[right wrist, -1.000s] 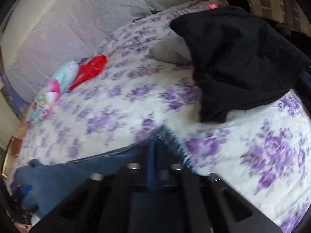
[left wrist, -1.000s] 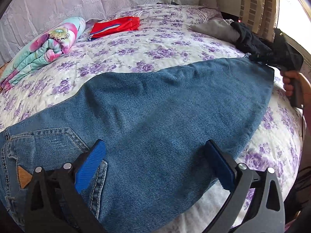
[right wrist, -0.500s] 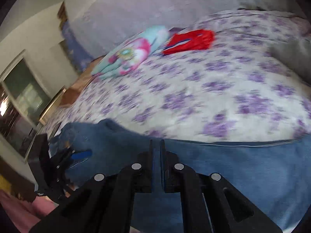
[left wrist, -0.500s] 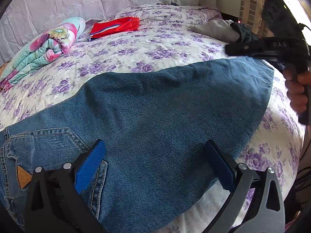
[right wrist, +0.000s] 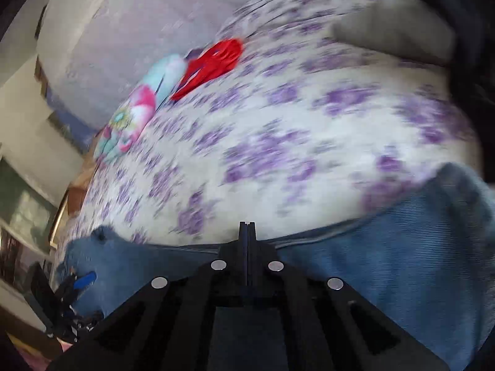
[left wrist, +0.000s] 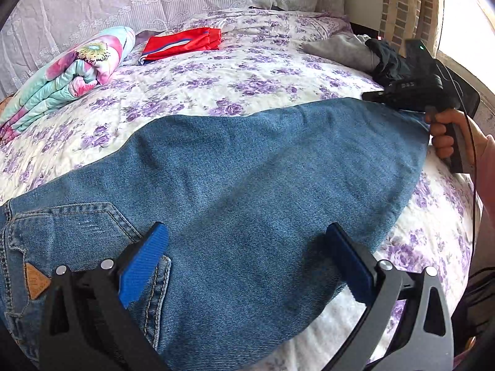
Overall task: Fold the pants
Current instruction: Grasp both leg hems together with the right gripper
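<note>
Blue jeans (left wrist: 247, 185) lie flat across the flowered bedspread (left wrist: 216, 86), waist and back pocket at the lower left, hem at the right. My left gripper (left wrist: 247, 232) hovers open just above the seat, blue pads wide apart with nothing between them. A hand (left wrist: 445, 136) holds my right gripper (left wrist: 368, 95) low over the far edge of the leg near the hem. In the blurred right wrist view the right gripper (right wrist: 247, 225) has its jaws closing pad to pad, no cloth showing between them, above the jeans' (right wrist: 386, 247) far edge. The left gripper (right wrist: 77, 281) shows at the lower left there.
A rolled floral quilt (left wrist: 68, 71) and a folded red garment (left wrist: 182, 43) lie at the back left. A grey garment (left wrist: 340, 49) and a black one (left wrist: 386, 61) sit at the back right. The bed's edge drops away on the right, behind the hem.
The right gripper let go of the hem corner, rose and swung left, then came back down at the leg's far edge, shut. The left gripper and the jeans stayed put.
</note>
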`<state>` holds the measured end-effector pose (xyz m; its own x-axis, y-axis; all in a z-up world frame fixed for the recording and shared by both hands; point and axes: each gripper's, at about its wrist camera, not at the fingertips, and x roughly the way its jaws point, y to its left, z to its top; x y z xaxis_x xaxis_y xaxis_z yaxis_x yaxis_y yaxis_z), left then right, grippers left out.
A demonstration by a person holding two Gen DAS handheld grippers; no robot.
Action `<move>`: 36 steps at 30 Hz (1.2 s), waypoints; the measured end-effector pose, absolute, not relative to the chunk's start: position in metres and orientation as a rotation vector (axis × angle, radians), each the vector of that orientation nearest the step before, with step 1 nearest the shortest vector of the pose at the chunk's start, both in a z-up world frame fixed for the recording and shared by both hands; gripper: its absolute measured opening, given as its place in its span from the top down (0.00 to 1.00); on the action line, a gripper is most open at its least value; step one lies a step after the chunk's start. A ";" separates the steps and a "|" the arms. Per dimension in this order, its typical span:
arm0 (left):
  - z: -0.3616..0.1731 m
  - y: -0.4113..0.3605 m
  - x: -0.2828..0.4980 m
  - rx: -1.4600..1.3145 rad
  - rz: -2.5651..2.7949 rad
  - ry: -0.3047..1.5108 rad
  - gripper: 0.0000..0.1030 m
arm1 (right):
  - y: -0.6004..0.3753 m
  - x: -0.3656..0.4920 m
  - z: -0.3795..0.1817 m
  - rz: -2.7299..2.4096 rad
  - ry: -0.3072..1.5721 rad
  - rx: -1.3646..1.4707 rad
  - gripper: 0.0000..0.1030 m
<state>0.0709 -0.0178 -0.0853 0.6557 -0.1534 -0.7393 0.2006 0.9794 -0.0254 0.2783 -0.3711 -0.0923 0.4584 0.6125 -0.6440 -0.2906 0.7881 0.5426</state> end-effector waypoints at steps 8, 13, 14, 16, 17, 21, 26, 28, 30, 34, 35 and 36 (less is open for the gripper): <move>-0.085 -0.019 0.071 0.065 -0.202 0.832 0.04 | -0.332 0.194 -0.064 0.754 0.871 0.354 0.71; -0.085 -0.019 0.072 0.070 -0.201 0.833 0.04 | -0.365 0.169 -0.087 0.626 0.923 0.222 1.00; -0.086 -0.020 0.072 0.071 -0.200 0.832 0.04 | -0.392 0.172 -0.088 0.571 0.920 0.310 1.00; -0.086 -0.019 0.072 0.070 -0.201 0.832 0.04 | -0.439 0.168 -0.088 0.452 0.871 0.461 1.00; -0.086 -0.019 0.072 0.070 -0.200 0.832 0.04 | -0.448 0.163 -0.086 0.415 0.851 0.491 1.00; -0.086 -0.018 0.072 0.074 -0.200 0.834 0.04 | -0.476 0.130 -0.078 0.324 0.734 0.623 0.69; -0.086 -0.016 0.072 0.078 -0.197 0.836 0.04 | -0.472 0.116 -0.076 0.405 0.680 0.711 0.65; -0.086 -0.016 0.073 0.078 -0.198 0.836 0.04 | -0.450 0.125 -0.071 0.486 0.685 0.663 0.65; -0.086 -0.016 0.073 0.078 -0.197 0.835 0.04 | -0.436 0.137 -0.072 0.517 0.703 0.615 0.65; -0.086 -0.016 0.073 0.078 -0.199 0.834 0.04 | -0.470 0.156 -0.102 0.286 0.743 0.650 1.00; -0.085 -0.016 0.073 0.078 -0.198 0.833 0.04 | -0.486 0.147 -0.108 0.262 0.700 0.791 1.00; -0.086 -0.015 0.074 0.078 -0.197 0.833 0.04 | -0.492 0.139 -0.108 0.220 0.654 0.845 0.96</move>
<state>0.0736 -0.0151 -0.0855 0.6554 -0.1433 -0.7416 0.2040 0.9789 -0.0088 0.1387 -0.4920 -0.1085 0.7844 0.4287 -0.4482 0.0715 0.6554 0.7519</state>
